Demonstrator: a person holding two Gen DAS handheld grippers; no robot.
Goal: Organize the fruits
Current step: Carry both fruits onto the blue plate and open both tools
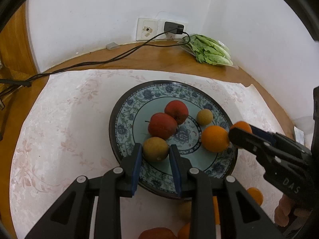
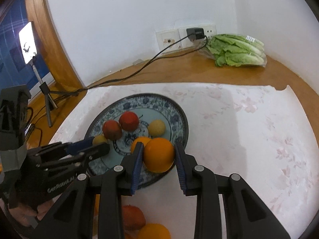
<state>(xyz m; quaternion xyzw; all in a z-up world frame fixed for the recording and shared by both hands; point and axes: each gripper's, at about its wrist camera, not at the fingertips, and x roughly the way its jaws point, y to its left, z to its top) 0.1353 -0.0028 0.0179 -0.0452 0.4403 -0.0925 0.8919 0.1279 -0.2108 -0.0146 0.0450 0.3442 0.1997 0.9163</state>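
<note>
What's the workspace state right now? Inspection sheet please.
Surface: wooden table under a pale floral cloth.
Job's things: patterned plate holding two red apples, two yellow-brown fruits, two oranges; more fruit low in the frame behind the tongs.
Clutter: bagged lettuce at the wall.
Grippers: left tongs straddle a yellow-brown fruit, gaps visible; right tongs flank an orange, contact unclear.
Cables: charger cable from wall socket.
Surroundings: white walls, phone on tripod.

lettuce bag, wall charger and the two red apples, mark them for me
lettuce bag (image 2: 237, 50), right wrist view, on the green leaves
wall charger (image 1: 173, 27), left wrist view, on its black body
red apples (image 1: 162, 127), left wrist view, on the nearer apple's skin
</note>
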